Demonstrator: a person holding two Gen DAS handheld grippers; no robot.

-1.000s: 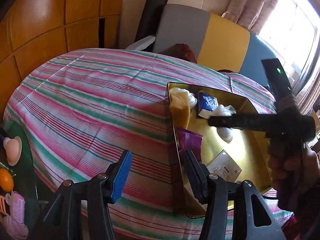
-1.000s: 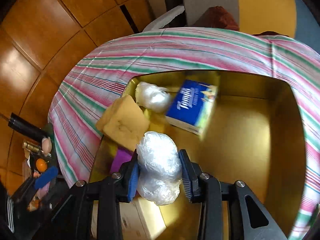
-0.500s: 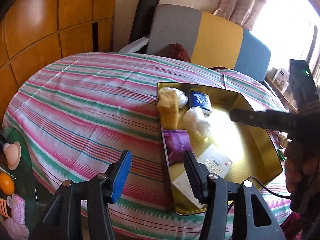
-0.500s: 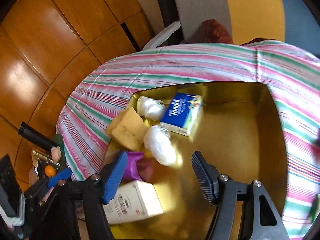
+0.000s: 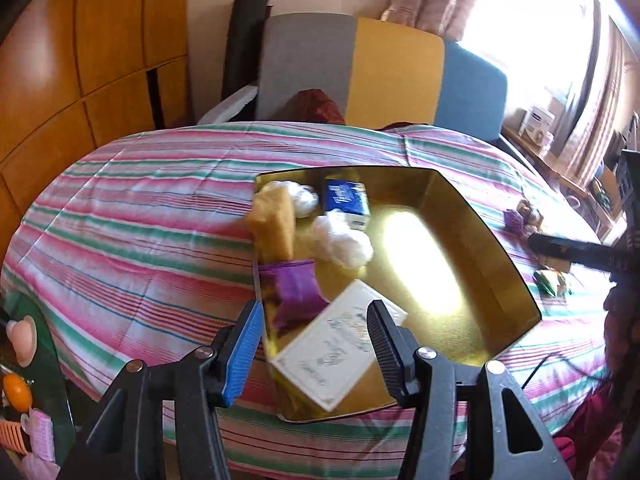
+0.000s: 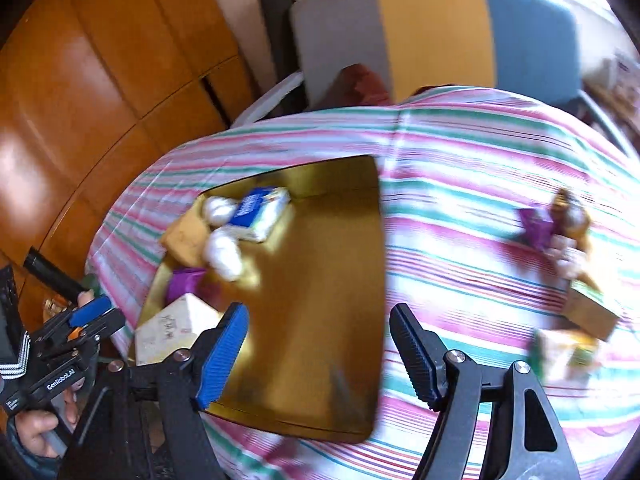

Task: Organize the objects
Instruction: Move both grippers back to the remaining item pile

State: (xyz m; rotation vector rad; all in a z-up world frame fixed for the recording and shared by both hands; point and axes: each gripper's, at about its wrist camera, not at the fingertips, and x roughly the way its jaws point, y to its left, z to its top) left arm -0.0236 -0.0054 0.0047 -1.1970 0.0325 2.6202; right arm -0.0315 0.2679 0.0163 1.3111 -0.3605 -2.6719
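The gold tray (image 5: 500, 248) sits on the striped tablecloth (image 5: 140, 208), and it already holds a cluster along its far-left side: a yellow sponge (image 5: 274, 224), two white plastic bundles (image 5: 342, 238), a blue tissue pack (image 5: 346, 200), a purple pouch (image 5: 296, 292) and a white box (image 5: 340, 354) at the tray's near-left corner. The rest of the tray floor is bare.

Your right gripper (image 6: 320, 348) has its jaws spread wide and carries nothing; it hangs over the tray's near edge. Your left gripper (image 5: 314, 344) is also wide open and empty, poised above the white box.

The step in hand looks like fetching the next loose item. Swing the right gripper away from the tray toward the small pile on the cloth, line the fingers across the narrowest side of one piece, and close only once it sits squarely between the pads. Then lay it on the bare tray floor rather than on the existing cluster.

The right wrist view shows that pile best: a purple wrapper (image 6: 536, 226), a brownish box (image 6: 592, 310) and a greenish packet (image 6: 564, 350), well to the right of the tray, all blurred. The left wrist view gives a sharp look at the tray's contents, and shows those loose pieces only as small shapes.
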